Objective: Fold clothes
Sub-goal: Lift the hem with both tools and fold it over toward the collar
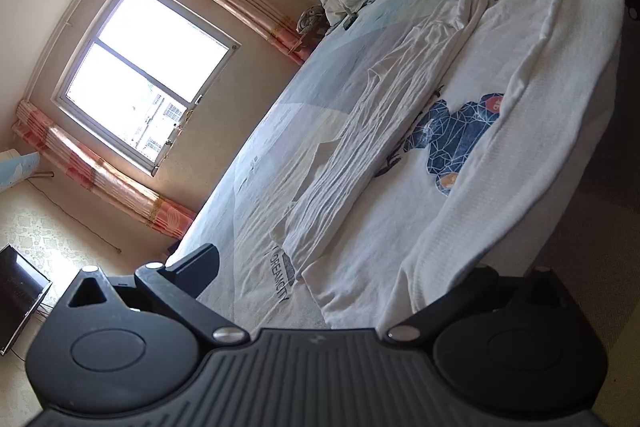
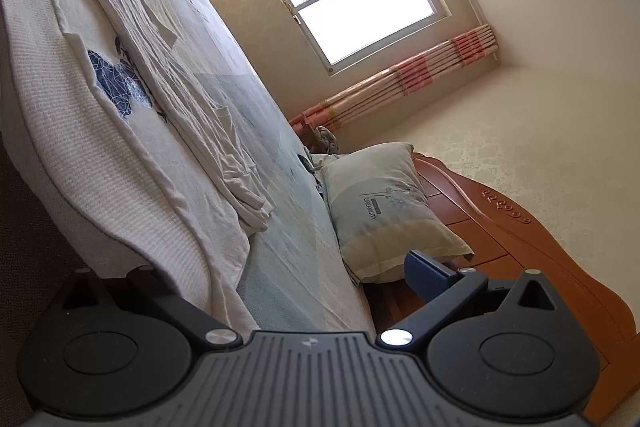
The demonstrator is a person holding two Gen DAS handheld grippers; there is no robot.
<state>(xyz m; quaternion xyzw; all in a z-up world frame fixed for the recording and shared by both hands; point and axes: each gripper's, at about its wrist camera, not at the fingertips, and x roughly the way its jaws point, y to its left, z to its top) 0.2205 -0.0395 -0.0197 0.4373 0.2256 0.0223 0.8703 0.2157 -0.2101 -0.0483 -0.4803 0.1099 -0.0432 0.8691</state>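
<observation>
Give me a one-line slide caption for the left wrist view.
Open left claw over a white graphic shirt, both sides folded inward, on the bed.

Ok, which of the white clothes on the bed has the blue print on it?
The flat T-shirt in the middle, with a blue geometric figure on it. The crinkled garment lies on its window side and the ribbed knit one on its bed-edge side; both are plain.

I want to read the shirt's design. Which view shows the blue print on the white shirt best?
The left wrist view: the blue print lies open between the two folded-in sides. In the right wrist view the print is a narrower, foreshortened patch, partly hidden by the folded cloth.
</observation>
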